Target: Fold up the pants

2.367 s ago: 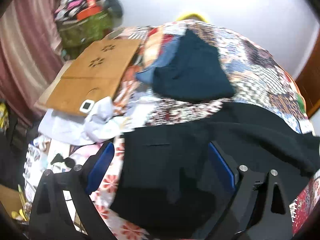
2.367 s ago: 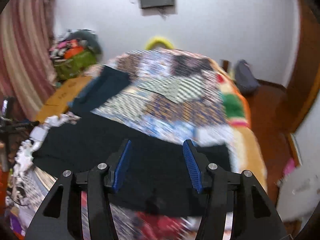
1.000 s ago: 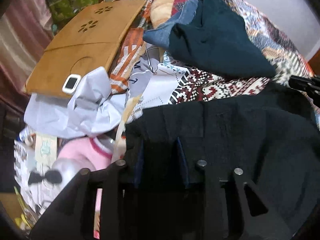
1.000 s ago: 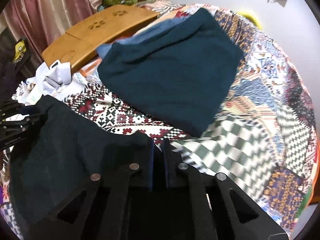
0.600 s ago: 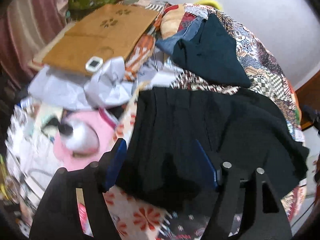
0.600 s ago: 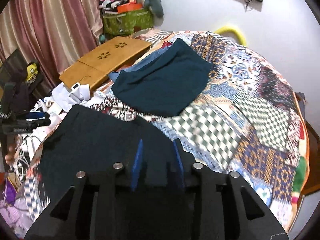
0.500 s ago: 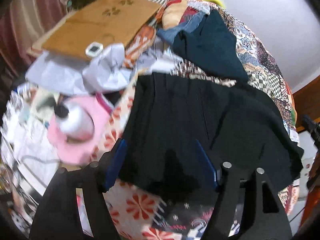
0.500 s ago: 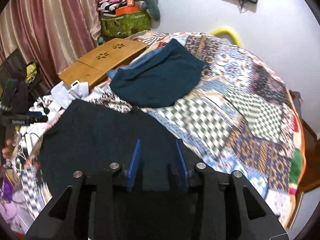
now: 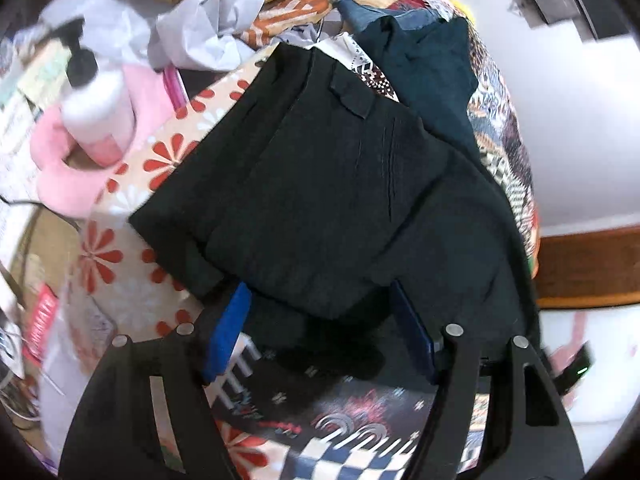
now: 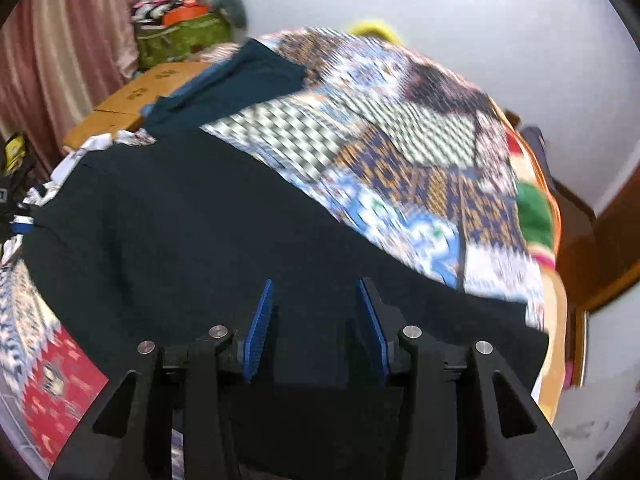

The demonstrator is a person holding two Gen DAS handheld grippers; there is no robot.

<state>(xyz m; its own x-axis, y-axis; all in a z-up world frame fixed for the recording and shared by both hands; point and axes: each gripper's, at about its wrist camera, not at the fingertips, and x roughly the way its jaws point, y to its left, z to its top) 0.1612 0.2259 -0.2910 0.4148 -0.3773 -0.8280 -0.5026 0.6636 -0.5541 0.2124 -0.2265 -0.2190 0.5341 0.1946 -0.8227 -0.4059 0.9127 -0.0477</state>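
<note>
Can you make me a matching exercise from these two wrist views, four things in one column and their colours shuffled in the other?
Things:
1. pants
2. neck pillow
3. storage bag
4. curtain

Colours:
A. dusty red-pink stripes
B. black
C. green
D. light pink

Pairs: 1-B, 2-D, 3-C, 4-A

The pants lie folded over on the patchwork bedspread. The neck pillow sits at the bed's cluttered edge in the left wrist view. The storage bag and the curtain are at the far side of the room in the right wrist view.
</note>
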